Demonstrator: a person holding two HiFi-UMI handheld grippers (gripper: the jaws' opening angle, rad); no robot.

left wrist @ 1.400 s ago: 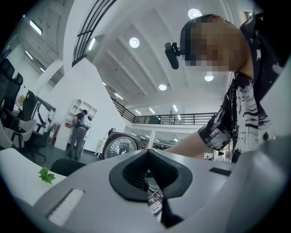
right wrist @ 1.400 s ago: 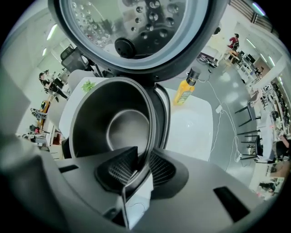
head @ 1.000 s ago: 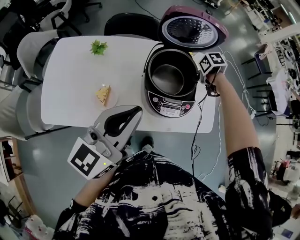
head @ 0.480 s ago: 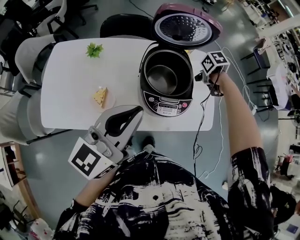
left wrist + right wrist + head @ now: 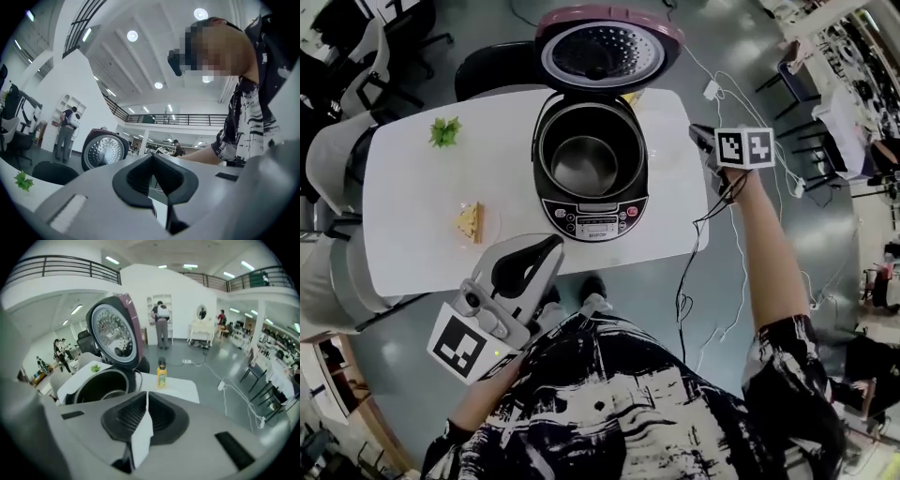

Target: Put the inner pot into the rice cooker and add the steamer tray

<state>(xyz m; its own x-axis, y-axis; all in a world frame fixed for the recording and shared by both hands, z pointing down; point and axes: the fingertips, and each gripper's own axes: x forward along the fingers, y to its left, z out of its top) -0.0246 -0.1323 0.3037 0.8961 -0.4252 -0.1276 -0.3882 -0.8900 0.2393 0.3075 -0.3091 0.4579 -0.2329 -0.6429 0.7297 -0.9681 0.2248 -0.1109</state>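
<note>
Both my jaw pairs pressed together | left gripper point(image 5: 551, 246) at cooker's point(image 5: 592, 214) 7 o'clock | right gripper point(image 5: 701, 141) at 3 | pot point(image 5: 584, 166) inside

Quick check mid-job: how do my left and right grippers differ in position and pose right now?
The left gripper hovers by the table's near edge, front-left of the rice cooker. The right gripper is off the table's right edge, beside the cooker. The left gripper points about level, and its view takes in the ceiling. The right gripper tilts down toward the open cooker. Shared: both have their jaws shut.
</note>
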